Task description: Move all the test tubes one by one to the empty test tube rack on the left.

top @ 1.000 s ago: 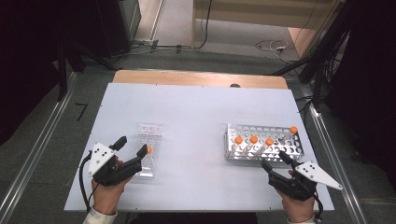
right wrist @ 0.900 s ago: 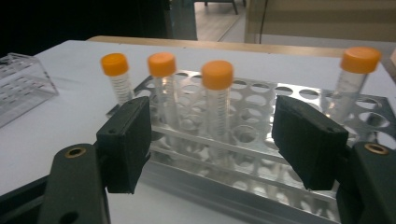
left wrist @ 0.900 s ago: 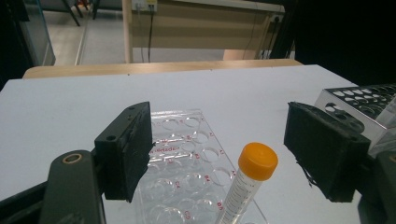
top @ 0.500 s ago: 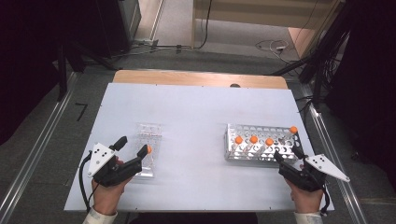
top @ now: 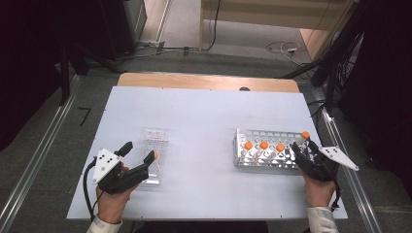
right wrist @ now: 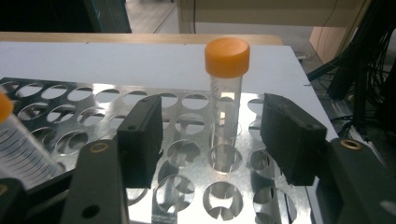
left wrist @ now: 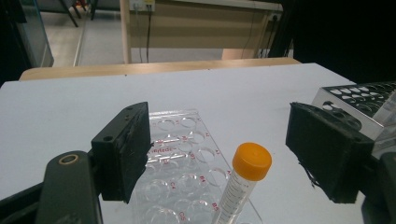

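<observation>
A clear plastic rack (top: 154, 138) (left wrist: 180, 135) lies at the table's left. In it stands one orange-capped tube (top: 154, 156) (left wrist: 245, 179), between the wide-apart jaws of my left gripper (top: 141, 152) (left wrist: 219, 128), which touch nothing. At the right is a metal rack (top: 265, 162) (right wrist: 93, 105) with three capped tubes (top: 264, 145) in a row and a fourth tube (top: 305, 135) (right wrist: 226, 70) at its far right corner. My right gripper (top: 303, 146) (right wrist: 213, 114) straddles that fourth tube; its jaws have just been closing, but gaps remain on both sides.
The white table (top: 204, 111) has bare room between the two racks and behind them. A wooden strip (top: 209, 81) runs along its far edge. Cables (top: 340, 73) hang off the right side. Another tube (right wrist: 14, 140) leans near my right gripper's left jaw.
My right gripper has slid right along the metal rack's front to its far right corner, and its jaws have narrowed around the corner tube. The left gripper has stayed put.
</observation>
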### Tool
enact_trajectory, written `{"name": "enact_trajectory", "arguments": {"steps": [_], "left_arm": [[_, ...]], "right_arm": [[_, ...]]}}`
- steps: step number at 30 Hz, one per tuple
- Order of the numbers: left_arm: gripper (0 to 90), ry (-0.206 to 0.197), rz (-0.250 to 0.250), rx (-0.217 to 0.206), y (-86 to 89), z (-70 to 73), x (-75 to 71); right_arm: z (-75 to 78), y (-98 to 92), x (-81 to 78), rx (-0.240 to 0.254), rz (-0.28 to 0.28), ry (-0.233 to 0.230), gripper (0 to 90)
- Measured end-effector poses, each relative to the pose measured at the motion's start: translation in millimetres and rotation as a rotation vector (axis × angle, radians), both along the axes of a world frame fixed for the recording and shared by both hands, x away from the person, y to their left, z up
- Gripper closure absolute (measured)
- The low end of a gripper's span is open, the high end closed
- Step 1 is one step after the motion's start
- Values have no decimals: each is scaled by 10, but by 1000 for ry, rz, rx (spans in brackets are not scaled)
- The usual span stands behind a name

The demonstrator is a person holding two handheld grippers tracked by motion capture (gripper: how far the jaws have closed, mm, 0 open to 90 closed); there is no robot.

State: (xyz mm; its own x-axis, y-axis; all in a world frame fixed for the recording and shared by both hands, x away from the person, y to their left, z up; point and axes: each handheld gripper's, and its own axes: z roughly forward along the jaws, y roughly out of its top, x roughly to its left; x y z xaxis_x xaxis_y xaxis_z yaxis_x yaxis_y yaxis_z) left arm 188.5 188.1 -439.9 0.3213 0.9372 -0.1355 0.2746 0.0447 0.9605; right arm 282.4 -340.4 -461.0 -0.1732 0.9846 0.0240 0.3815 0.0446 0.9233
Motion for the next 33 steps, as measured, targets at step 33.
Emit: {"name": "enact_trajectory", "arguments": {"steps": [33], "left_arm": [[220, -6, -1, 1, 0, 2, -9]], "right_arm": [[-21, 15, 163, -31, -50, -23, 716]]}}
